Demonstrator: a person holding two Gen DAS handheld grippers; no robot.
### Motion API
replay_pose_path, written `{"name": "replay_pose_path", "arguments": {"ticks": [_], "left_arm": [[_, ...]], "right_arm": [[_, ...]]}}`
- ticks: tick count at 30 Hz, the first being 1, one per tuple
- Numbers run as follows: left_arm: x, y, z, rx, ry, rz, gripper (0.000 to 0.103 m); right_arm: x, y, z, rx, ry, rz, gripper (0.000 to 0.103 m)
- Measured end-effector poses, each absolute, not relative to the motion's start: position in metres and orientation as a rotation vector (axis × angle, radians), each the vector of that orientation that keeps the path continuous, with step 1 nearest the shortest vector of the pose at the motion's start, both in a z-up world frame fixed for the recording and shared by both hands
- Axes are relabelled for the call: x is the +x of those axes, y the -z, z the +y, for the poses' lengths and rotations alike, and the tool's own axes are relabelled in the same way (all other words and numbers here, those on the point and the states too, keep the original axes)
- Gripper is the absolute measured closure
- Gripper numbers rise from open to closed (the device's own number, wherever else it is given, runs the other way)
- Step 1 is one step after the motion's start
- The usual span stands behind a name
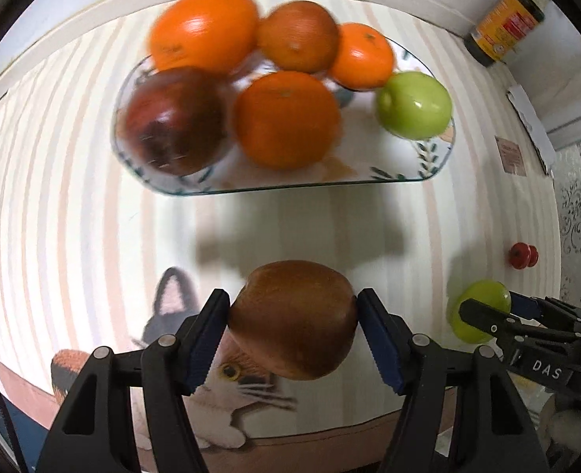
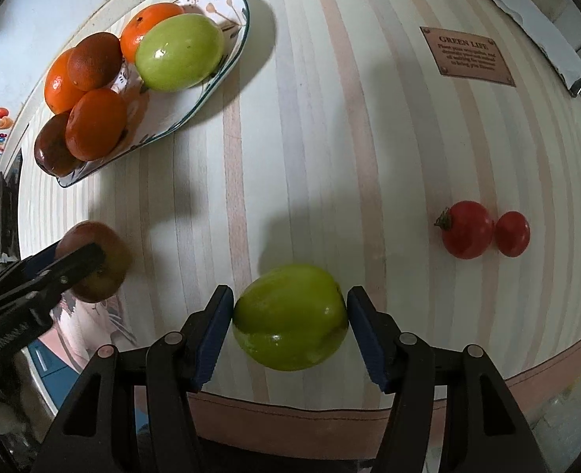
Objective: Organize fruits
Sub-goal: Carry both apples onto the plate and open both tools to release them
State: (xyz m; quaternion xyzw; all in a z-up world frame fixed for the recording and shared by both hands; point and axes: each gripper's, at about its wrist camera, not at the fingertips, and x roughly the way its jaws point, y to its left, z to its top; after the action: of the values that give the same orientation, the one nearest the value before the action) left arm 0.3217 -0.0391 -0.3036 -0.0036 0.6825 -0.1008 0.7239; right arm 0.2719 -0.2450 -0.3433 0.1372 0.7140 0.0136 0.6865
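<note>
Left gripper (image 1: 293,329) pads clamped on brown fruit (image 1: 294,319) at widest girth, above striped tablecloth (image 1: 73,197); right gripper (image 2: 289,321) pads against green apple (image 2: 290,315) flanks, likewise mid-girth. Both likely firm, smooth, roundish: slip risk, squeeze centred. Both grippers point steeply down, plate (image 2: 227,67) of fruit beyond

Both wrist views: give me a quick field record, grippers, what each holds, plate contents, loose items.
left gripper: shut on brown apple
right gripper: shut on green apple
plate: four oranges, one dark red apple, one green apple
loose on tablecloth: two red tomatoes
off cloth: yellow-labelled jar
</note>
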Motion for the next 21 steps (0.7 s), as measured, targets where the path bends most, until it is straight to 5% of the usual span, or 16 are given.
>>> {"name": "replay_pose_path", "arguments": {"ticks": [14, 21], "left_arm": [[0.359, 0.215, 0.066, -0.283, 0.172, 1.388, 0.038], [0.430, 0.228, 0.097, -0.324, 0.070, 1.357, 0.038]], "right_arm": [[0.334, 0.308, -0.198, 0.521, -0.100, 1.416, 0.041], [0.378, 0.303, -0.185, 0.551, -0.042, 1.362, 0.041]]}}
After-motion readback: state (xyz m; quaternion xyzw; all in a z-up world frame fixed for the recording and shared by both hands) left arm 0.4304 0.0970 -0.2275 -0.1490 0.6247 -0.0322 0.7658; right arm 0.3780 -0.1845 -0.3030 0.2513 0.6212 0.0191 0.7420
